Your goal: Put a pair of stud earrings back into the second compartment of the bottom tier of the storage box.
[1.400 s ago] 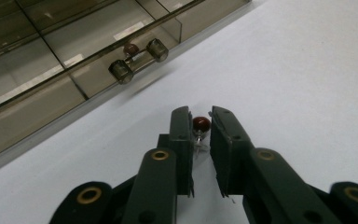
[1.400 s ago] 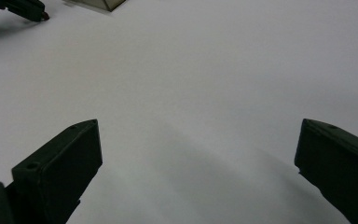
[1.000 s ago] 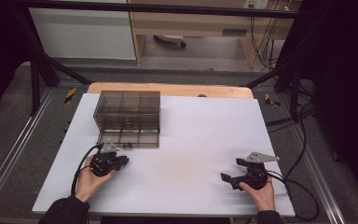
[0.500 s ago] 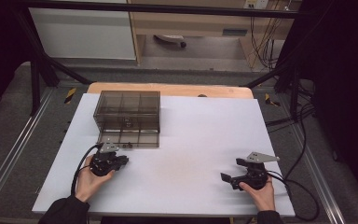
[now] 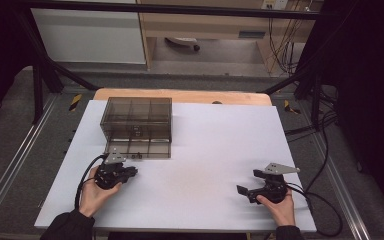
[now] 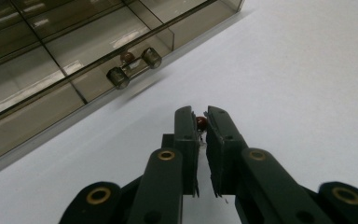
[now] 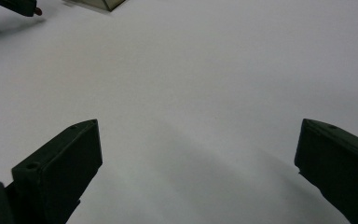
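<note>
A small red bead [image 6: 201, 122] sits pinched at the tips of the left hand-held gripper [image 6: 200, 122], just before the smoky plastic drawer box [image 5: 137, 126]; the high view is too coarse to show it. The right hand-held gripper [image 7: 198, 154] hangs spread wide over bare white counter [image 5: 210, 150], well apart.

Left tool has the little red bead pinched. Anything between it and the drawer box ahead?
Nothing visible: bare white table lies between the left tool, holding the red bead, and the smoked drawer box with its handle.
</note>
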Demonstrator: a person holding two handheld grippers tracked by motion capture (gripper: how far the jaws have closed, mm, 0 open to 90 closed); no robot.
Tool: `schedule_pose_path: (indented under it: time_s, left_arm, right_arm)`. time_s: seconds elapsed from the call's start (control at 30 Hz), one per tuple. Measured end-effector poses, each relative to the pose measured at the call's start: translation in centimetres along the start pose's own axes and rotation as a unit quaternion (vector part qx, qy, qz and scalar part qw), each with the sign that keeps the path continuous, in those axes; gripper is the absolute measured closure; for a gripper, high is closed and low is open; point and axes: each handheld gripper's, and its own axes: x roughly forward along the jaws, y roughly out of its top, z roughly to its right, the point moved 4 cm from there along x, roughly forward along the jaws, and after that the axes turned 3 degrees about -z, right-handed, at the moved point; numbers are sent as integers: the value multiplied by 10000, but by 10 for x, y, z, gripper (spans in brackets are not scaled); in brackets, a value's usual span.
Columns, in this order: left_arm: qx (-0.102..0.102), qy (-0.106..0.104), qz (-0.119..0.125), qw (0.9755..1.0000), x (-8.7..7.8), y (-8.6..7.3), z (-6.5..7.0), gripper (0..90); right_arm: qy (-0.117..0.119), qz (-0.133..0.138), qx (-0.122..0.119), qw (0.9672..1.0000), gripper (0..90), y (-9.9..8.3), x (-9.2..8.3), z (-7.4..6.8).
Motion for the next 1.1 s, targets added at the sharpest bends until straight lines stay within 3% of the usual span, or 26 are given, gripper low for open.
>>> schedule_pose_path:
  time_s: [1.1]
  left_arm:
    - [-51,29,155,9999,-25,22,-5,827]
  right_arm:
    - [-5,-9,2,10000,12,0,0,0]
